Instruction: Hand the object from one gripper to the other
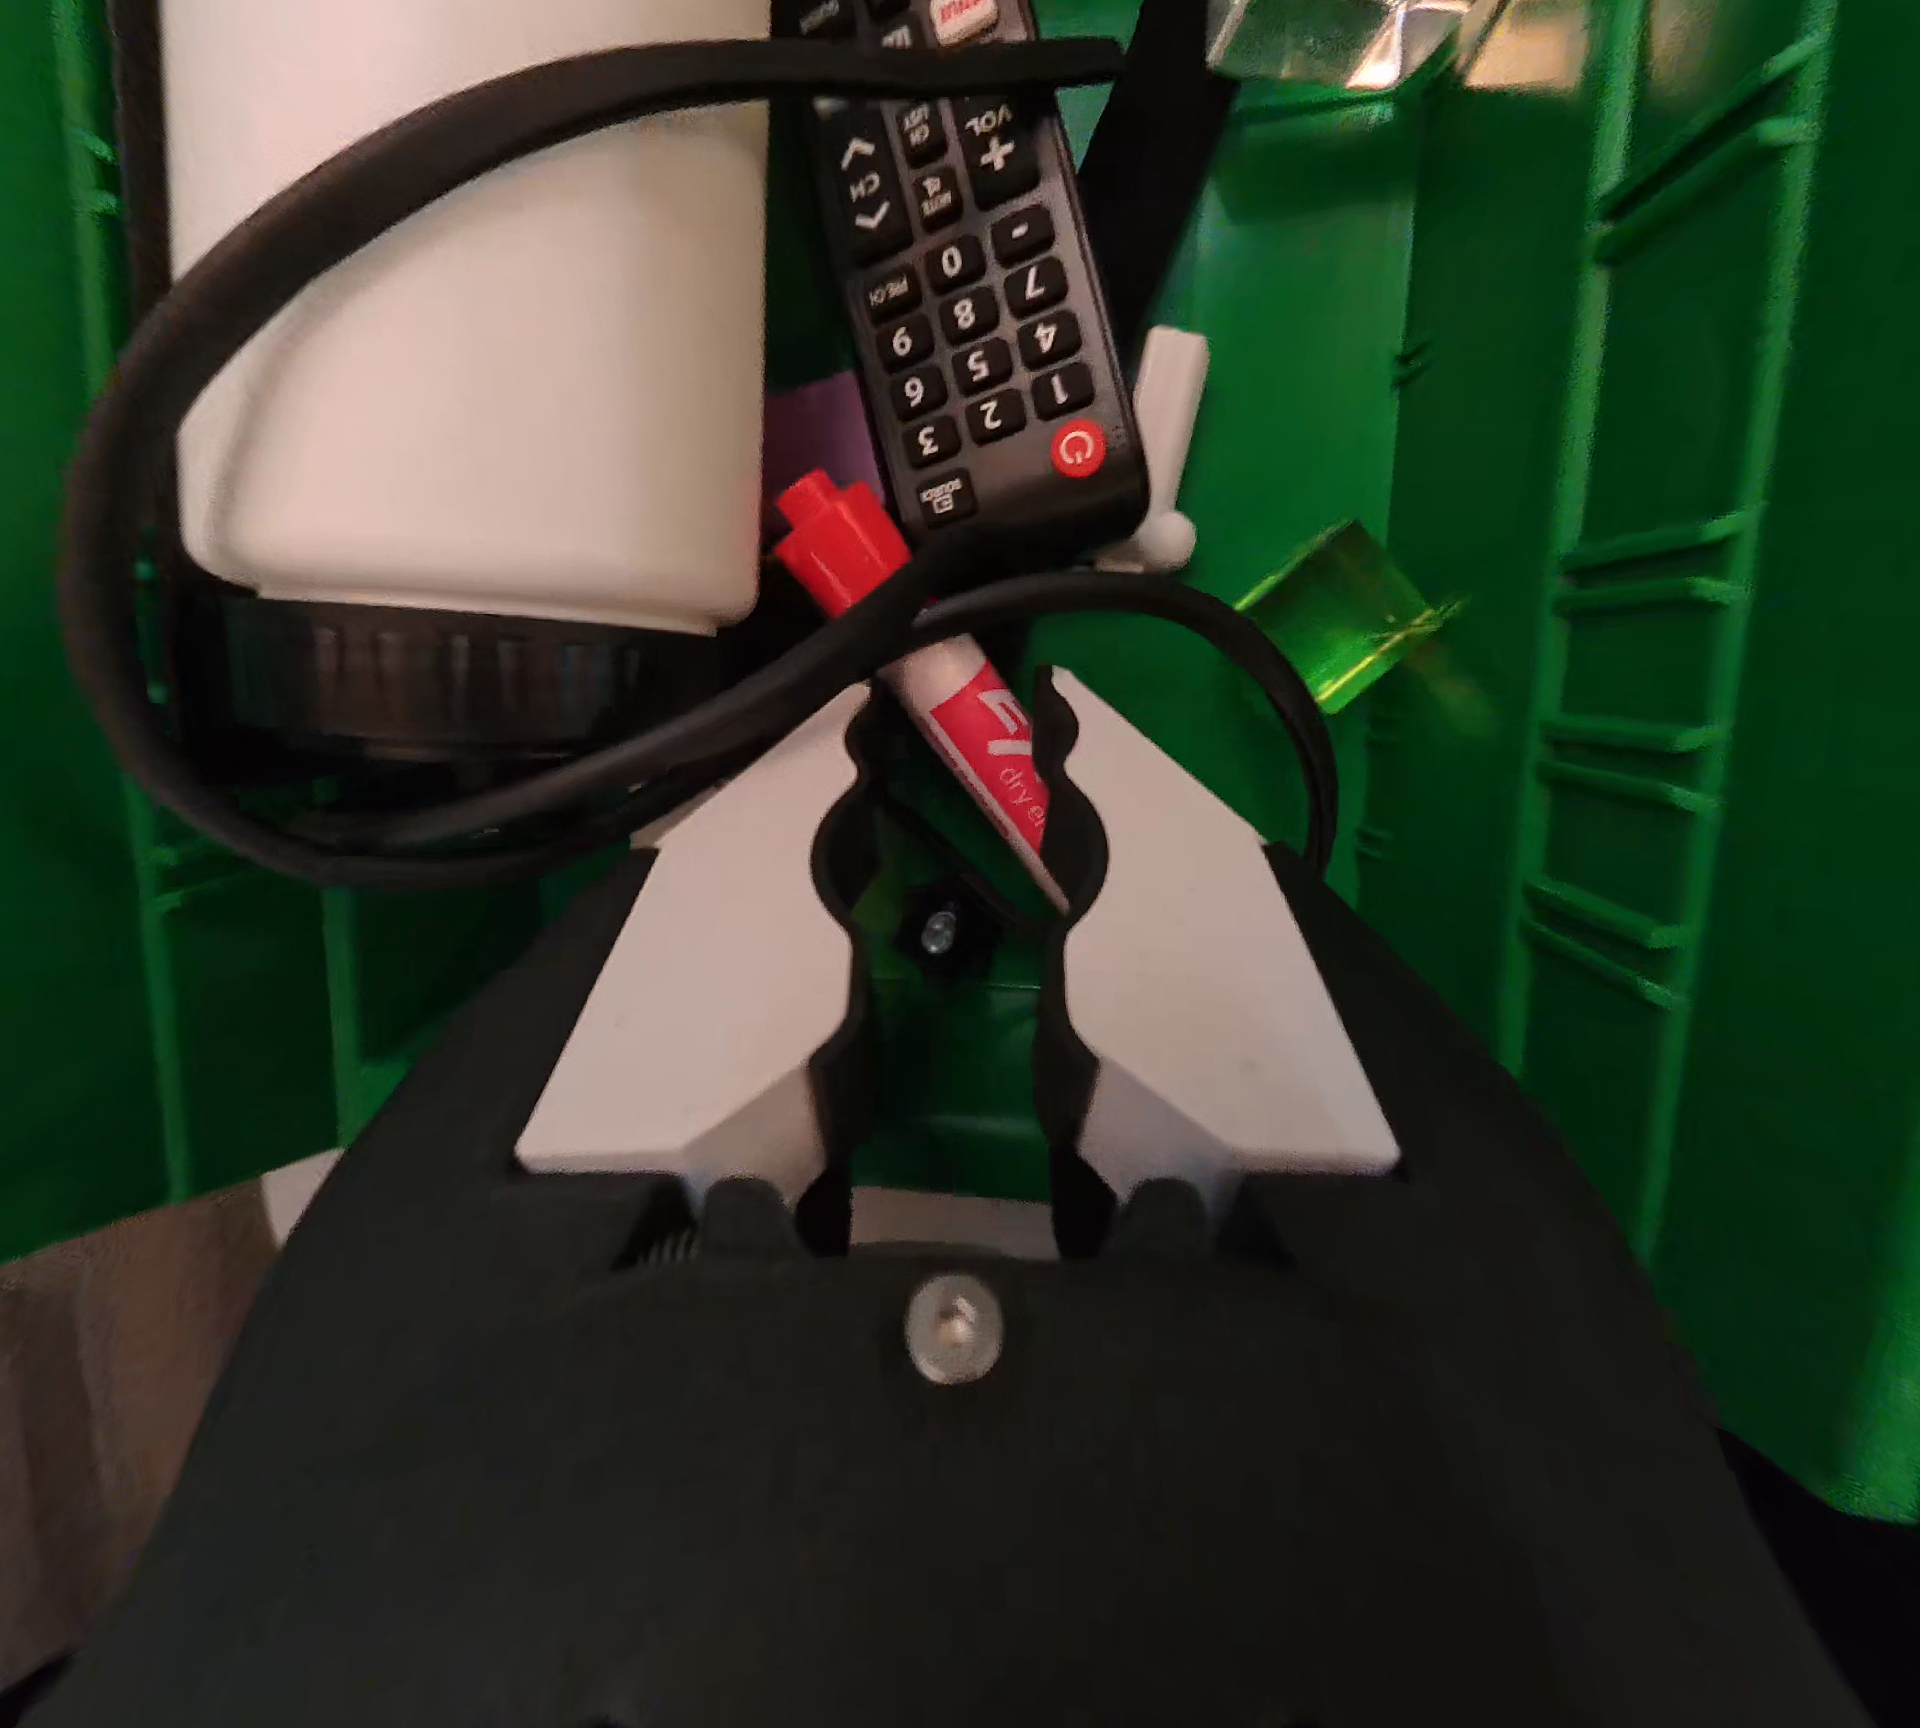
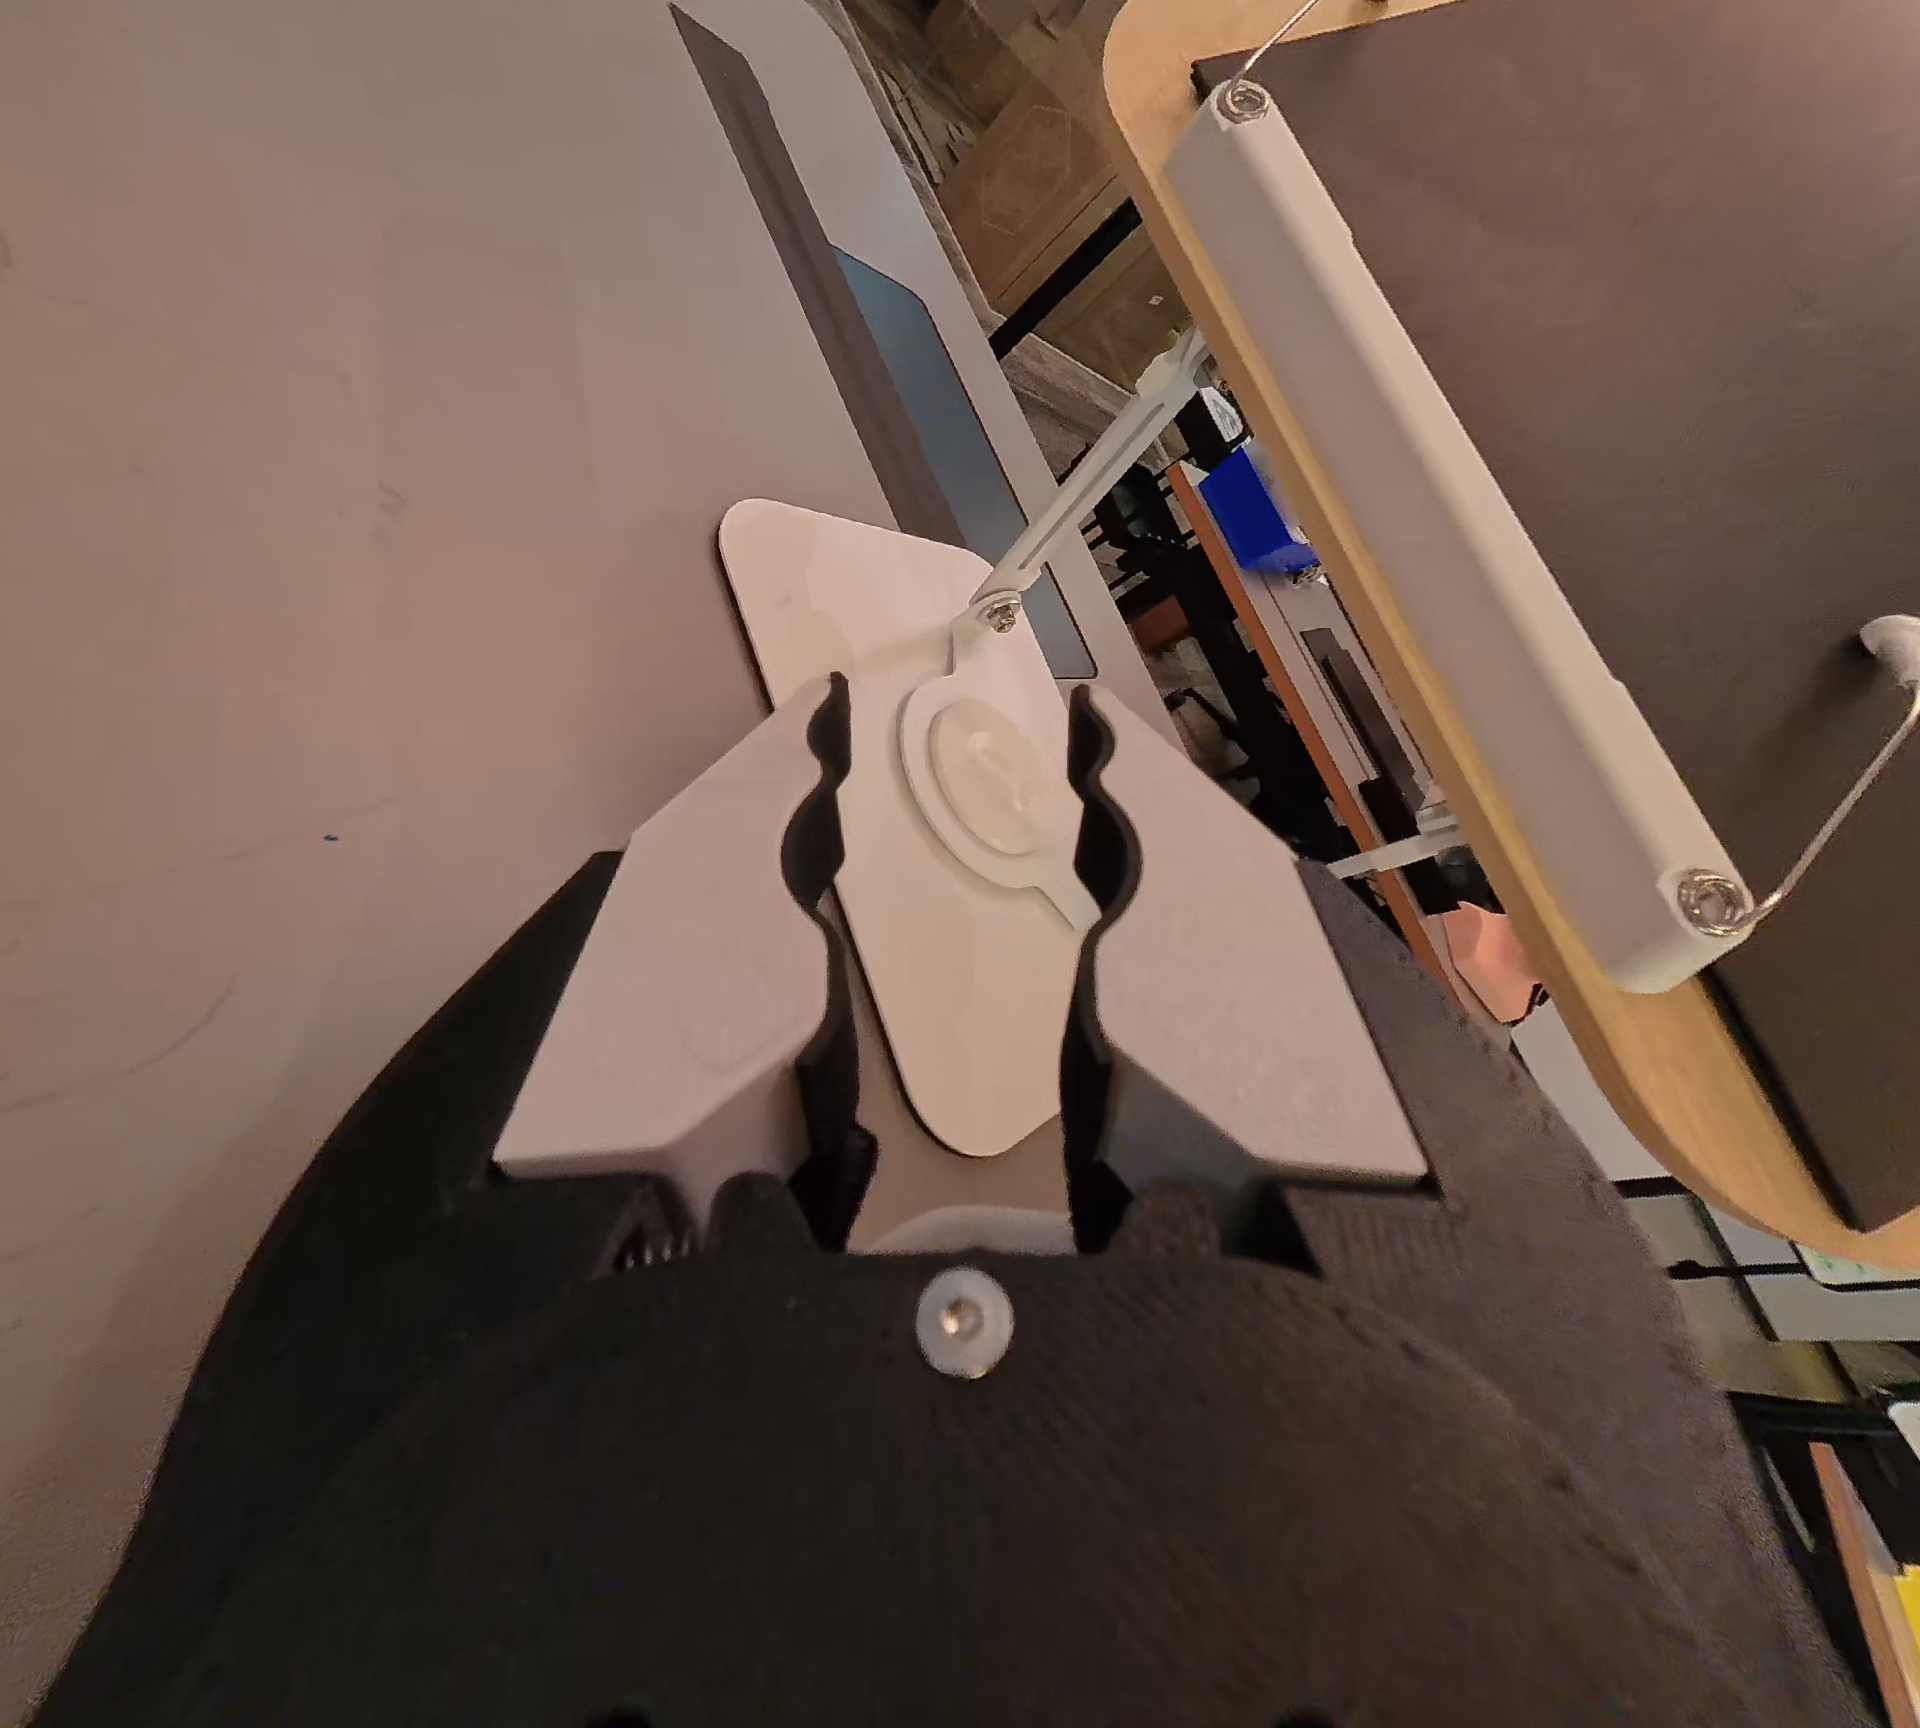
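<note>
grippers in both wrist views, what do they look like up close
Both look alike. The left gripper and right gripper each have a matte black, grainy body, two white wedge-shaped fingers lined with wavy black pads, and one silver screw centred on the body.

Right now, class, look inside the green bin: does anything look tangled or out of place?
Yes: a black cable loops around the white bottle and crosses over the red marker, right where the left tongs reach.
</note>
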A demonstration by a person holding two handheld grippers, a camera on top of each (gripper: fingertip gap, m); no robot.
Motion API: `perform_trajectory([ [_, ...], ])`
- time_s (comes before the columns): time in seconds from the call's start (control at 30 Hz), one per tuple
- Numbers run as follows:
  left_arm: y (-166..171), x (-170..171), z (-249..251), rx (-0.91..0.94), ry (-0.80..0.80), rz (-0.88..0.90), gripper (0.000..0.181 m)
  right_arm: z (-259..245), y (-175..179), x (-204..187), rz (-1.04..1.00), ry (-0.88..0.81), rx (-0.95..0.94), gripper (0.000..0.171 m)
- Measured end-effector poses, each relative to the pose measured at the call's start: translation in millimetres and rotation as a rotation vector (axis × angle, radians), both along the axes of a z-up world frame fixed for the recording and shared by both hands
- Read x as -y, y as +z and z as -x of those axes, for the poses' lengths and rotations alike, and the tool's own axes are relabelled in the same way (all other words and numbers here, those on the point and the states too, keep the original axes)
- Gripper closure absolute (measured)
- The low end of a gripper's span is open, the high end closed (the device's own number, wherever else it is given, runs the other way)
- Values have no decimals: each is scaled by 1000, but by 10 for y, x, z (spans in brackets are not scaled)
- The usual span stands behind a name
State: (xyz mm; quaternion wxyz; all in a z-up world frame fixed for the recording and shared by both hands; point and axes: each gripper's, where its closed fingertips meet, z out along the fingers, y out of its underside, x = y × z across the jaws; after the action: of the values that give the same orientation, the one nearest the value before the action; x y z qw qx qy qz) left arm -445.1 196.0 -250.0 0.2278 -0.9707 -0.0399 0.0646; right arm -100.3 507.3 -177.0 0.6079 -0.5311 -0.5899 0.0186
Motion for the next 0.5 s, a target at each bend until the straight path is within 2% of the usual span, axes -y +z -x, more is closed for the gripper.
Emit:
perform_trajectory([
  [0.13, 216, -22, -55, -63, -59, 3, 164, -8, -34, -10, 5, 2, 6, 132],
  [0.3, 485, -131, -57, -85, -111, 19, 163, -2, -99, -10, -18, 8, 40, 132],
  [0.4, 590, -159, -22, -155, -164, 102, 163, 5, -142, -11, -24, 12, 55, 132],
  [0.5, 636, -113, -2, -223, -233, 257, 164, 16, -179, -5, -28, 17, 69, 132],
])
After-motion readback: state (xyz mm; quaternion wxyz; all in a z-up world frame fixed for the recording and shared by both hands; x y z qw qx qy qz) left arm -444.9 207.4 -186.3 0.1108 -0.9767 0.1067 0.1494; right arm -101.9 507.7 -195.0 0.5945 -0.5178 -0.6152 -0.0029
